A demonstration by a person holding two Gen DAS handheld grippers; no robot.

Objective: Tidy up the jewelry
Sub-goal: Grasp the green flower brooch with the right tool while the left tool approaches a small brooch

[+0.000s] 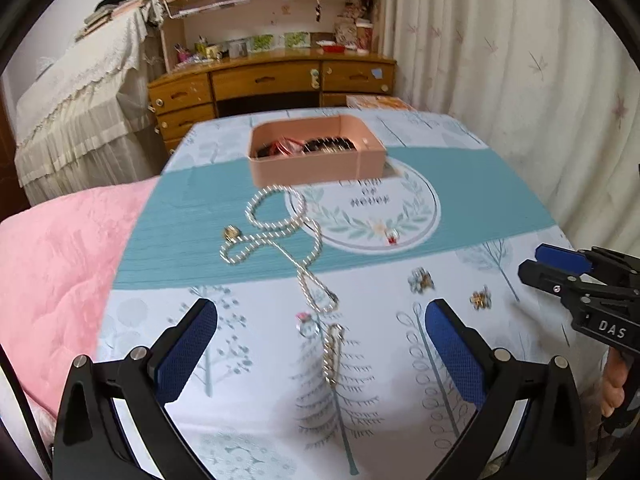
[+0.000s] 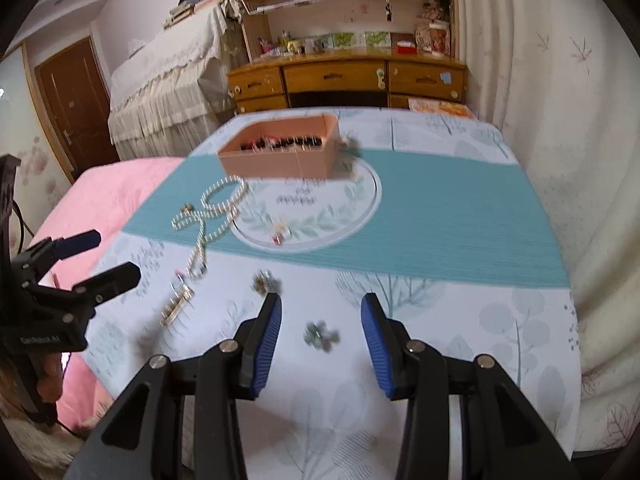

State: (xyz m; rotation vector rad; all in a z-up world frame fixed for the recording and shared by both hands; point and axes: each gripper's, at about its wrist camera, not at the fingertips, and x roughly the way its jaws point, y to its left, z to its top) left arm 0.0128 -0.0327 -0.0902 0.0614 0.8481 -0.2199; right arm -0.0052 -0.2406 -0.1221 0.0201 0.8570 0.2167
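Two handheld tools hover over a bed spread with a tree-patterned sheet (image 1: 256, 420), jewelry scattered across it. The left tool (image 1: 320, 344) has its blue pads spread wide and holds nothing; between them lies a short gold chain (image 1: 333, 354), its long axis running straight away from the camera toward the pink box (image 1: 316, 160). A small pink-stoned ring (image 1: 307, 326) sits just beside the chain's far end. Beyond it, a pearl necklace (image 1: 280, 232) trails in loops from near the ring up to the box's front wall, with a round gold pendant (image 1: 231, 233) close by its left side. The box, long side facing the cameras, stands at the far end of the teal band and holds dark and red pieces too blurred to identify. The right tool (image 2: 322, 332) is likewise parted and empty, a flower-shaped brooch (image 2: 320, 334) lying on the sheet between its pads. A second brooch (image 2: 265, 280) rests just ahead of its left pad. A pink quilt (image 1: 52, 272) lies to the left.
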